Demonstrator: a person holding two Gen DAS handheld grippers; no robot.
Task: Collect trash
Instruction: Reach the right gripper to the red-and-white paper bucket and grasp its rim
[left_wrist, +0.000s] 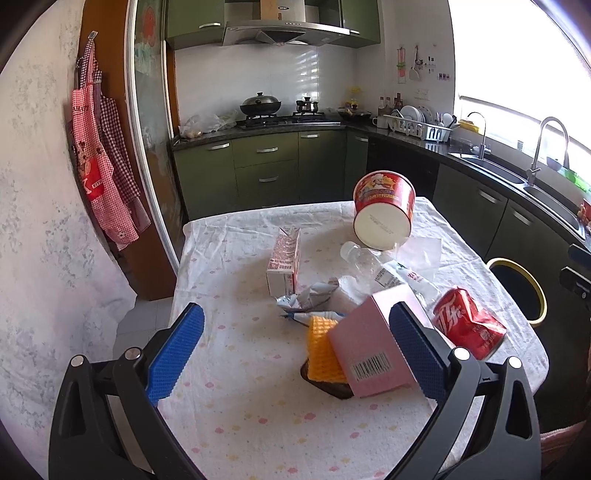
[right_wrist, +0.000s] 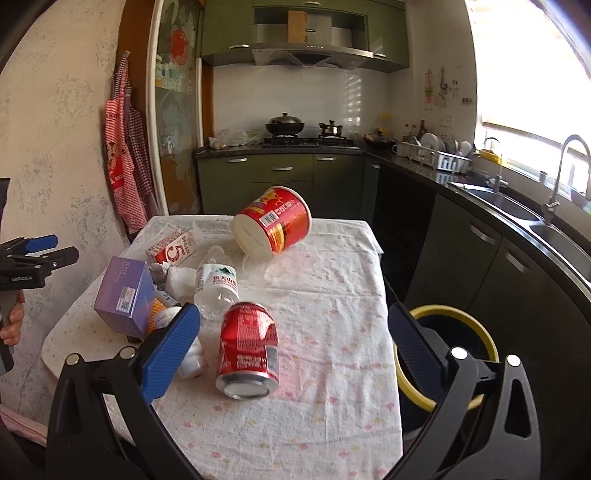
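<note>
On the cloth-covered worktop (right_wrist: 332, 369) the trash lies in one cluster. Going left to right in the right wrist view: one purple box (right_wrist: 123, 295) with a small code sticker at 9 o'clock, one carton (right_wrist: 171, 251) printed with a large red "5" behind it, one crumpled clear bottle (right_wrist: 218, 284) with a green-and-white label, its lettering too small to read, and one dented red can (right_wrist: 247, 350) at the centre with white script. One red paper tub (right_wrist: 273, 225) lies tipped at 12 o'clock, barcode showing. One yellow-rimmed bin (right_wrist: 443, 314) stands at 4 o'clock, just beside the worktop.

The left hand-held gripper (left_wrist: 295, 354) is spread open, empty, over the box (left_wrist: 369, 354). The right hand-held gripper (right_wrist: 291, 350) is likewise spread open, straddling the can.
</note>
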